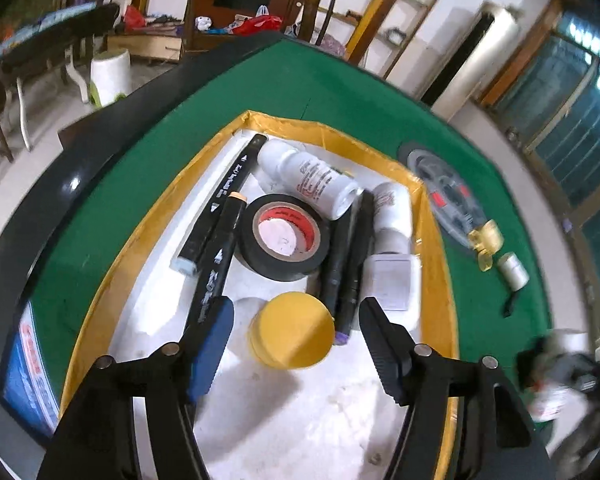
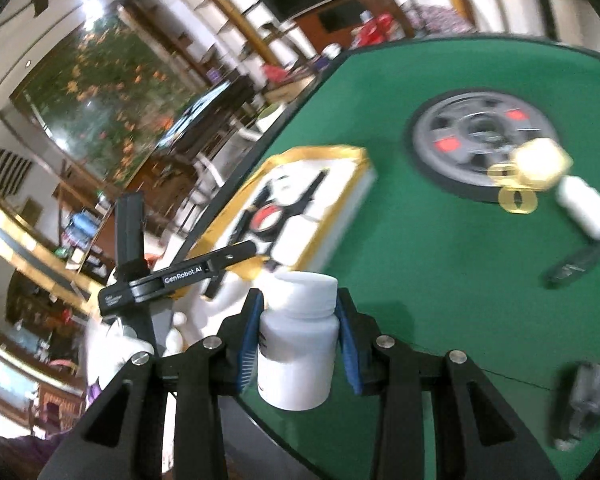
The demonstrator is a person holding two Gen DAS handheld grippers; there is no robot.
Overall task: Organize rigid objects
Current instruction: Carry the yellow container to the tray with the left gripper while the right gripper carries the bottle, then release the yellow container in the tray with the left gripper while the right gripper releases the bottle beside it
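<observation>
A white box with a yellow taped rim (image 1: 324,130) sits on the green table. It holds black markers (image 1: 224,196), a black tape roll (image 1: 282,236), white bottles (image 1: 312,178), a white square bottle (image 1: 392,280) and a yellow-capped jar (image 1: 292,330). My left gripper (image 1: 296,344) is open above the box, its fingers either side of the yellow jar. My right gripper (image 2: 298,332) is shut on a white bottle (image 2: 298,352), held upright above the table's near edge. The box (image 2: 340,204) and the left gripper (image 2: 188,272) show in the right wrist view.
A grey round disc (image 2: 484,136) lies on the green table (image 2: 420,260), with a yellow clip (image 2: 540,164), a small white bottle (image 2: 588,208) and a dark strap (image 2: 580,264) beside it. A clear object (image 2: 588,396) lies at the right. A blue label (image 1: 28,368) lies left of the box.
</observation>
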